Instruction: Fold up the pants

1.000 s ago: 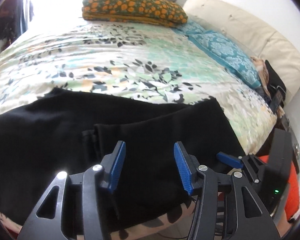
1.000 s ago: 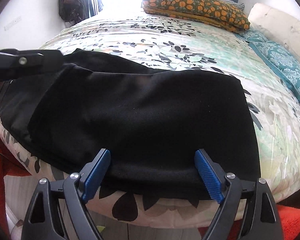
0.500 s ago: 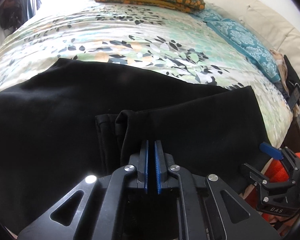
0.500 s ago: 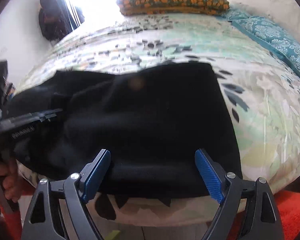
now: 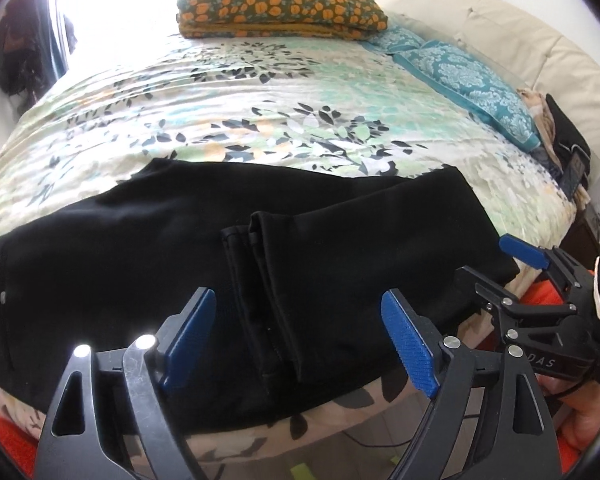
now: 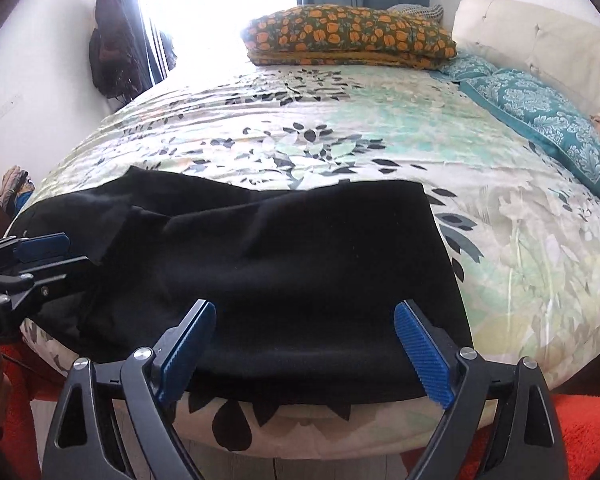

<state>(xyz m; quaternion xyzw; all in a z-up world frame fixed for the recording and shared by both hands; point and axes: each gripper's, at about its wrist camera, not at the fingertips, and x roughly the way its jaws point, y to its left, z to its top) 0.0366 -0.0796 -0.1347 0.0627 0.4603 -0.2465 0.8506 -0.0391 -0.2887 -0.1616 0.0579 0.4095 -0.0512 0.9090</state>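
With both sets of blue-padded jaws spread wide and holding nothing, the left gripper point(image 5: 300, 340) having just opened over cloth it isn't pinching, the black fabric pants point(image 5: 148, 264) lie straight ahead of and below both, at the near edge of the floral-print bedspread point(image 5: 228, 92), long axis left to right. Left gripper sits over the doubled hems point(image 5: 256, 236), right gripper point(image 6: 304, 352) over what looks like the fold end. Only the left view shows those hems; farther back is an orange-flowered folded blanket point(image 6: 352, 36).
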